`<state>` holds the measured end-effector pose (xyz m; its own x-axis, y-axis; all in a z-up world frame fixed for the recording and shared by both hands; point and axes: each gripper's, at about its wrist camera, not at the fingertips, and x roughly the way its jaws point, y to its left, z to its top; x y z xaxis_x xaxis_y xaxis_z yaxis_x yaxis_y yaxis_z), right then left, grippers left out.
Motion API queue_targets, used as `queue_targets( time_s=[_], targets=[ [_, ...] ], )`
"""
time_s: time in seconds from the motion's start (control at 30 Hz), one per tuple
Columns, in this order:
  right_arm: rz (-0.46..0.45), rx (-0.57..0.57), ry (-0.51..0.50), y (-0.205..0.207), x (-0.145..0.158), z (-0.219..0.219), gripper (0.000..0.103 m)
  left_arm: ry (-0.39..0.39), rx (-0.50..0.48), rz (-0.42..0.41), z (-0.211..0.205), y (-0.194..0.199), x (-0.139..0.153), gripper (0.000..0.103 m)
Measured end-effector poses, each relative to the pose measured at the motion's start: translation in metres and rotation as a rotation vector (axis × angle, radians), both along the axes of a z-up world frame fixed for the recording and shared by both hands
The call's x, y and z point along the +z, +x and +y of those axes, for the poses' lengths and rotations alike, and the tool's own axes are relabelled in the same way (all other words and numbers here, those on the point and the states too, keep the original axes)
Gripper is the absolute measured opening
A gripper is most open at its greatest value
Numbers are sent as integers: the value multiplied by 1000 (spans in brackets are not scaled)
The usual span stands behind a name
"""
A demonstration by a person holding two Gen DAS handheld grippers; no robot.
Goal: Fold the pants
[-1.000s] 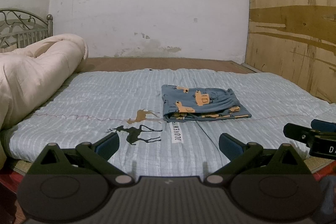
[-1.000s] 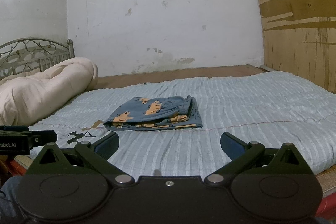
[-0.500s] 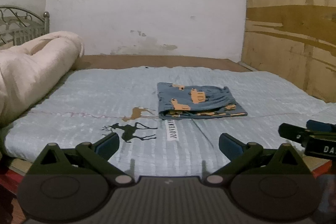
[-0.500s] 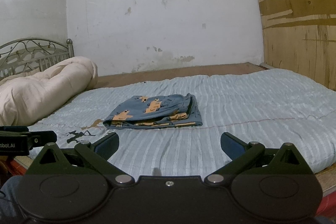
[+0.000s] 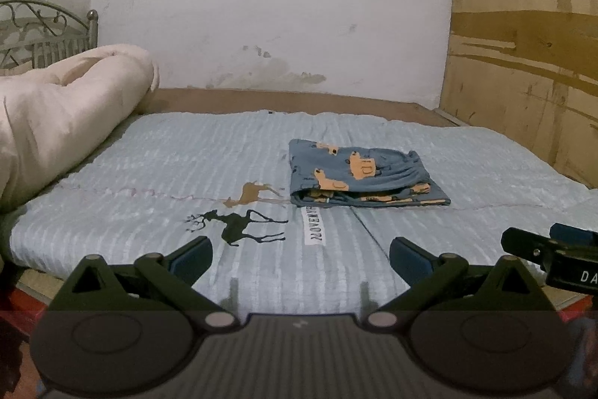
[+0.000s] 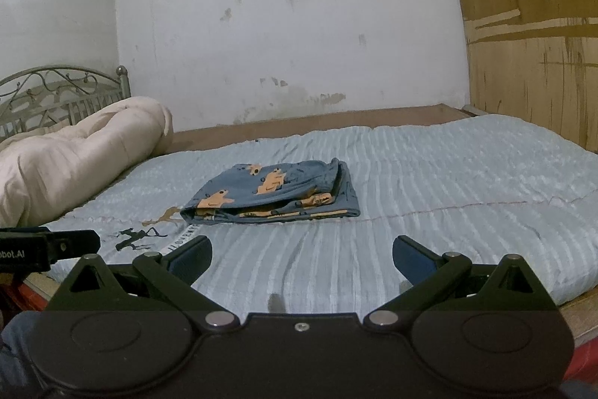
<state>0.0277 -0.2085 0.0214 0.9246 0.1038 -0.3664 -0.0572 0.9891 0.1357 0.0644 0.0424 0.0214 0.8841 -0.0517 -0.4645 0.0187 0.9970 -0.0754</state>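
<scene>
Blue pants with orange animal prints (image 5: 358, 176) (image 6: 276, 191) lie folded into a flat rectangle on the pale blue striped bedspread (image 5: 231, 167) (image 6: 448, 182). My left gripper (image 5: 301, 258) hovers open near the bed's front edge, well short of the pants, with nothing between its fingers. My right gripper (image 6: 302, 258) is open too and equally far back from the pants. Each gripper's tip shows at the edge of the other's view.
A rolled cream duvet (image 5: 56, 114) (image 6: 74, 144) lies along the left by a metal headboard (image 6: 56, 92). A white wall stands behind the bed and a plywood wall (image 5: 523, 62) on the right. Deer prints and a text label (image 5: 312, 229) mark the bedspread.
Both grippers stay open and back from the pants. The left wrist view drifts slightly sideways and back; the folded pants have not moved.
</scene>
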Motion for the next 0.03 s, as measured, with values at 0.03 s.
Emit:
queue_targets(
  time_s=[0.03],
  targets=[
    [1,1,0,0,-1,0,102,-3,0,5,0,1,-1,102]
  ],
)
